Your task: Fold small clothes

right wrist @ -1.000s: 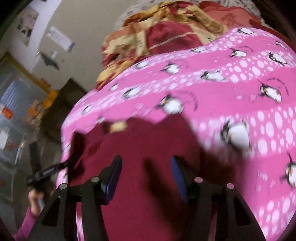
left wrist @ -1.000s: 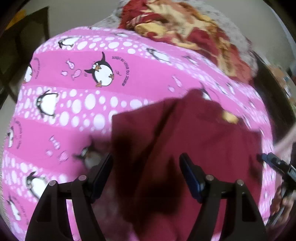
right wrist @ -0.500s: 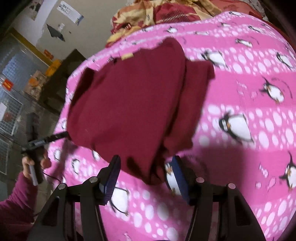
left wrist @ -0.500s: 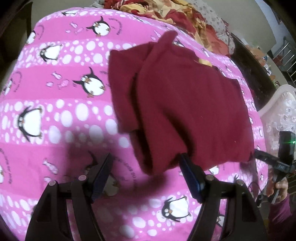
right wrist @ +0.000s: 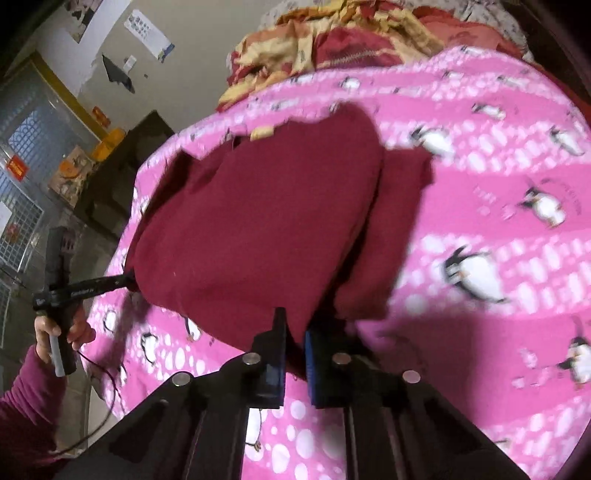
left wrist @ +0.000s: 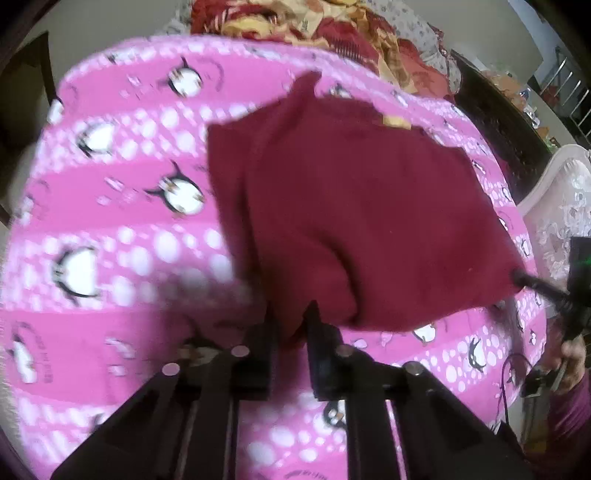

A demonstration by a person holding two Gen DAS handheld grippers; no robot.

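Pink penguin-print blanket [left wrist: 110, 236]: fills most of both frames. Red-and-gold patterned quilt [left wrist: 332, 26]: bunched, upper centre.

Maroon garment [left wrist: 351, 221]: centre frame, partly folded, long axis running from lower centre to upper centre, extending away from both tongs.

Left gripper [left wrist: 293, 325]: lower centre, jaws narrowed onto the garment's near hem.

Right gripper [right wrist: 294, 332]: lower centre, jaws likewise pinching the near hem at the opposite corner. Each equally near; hem likely to be carried forward.
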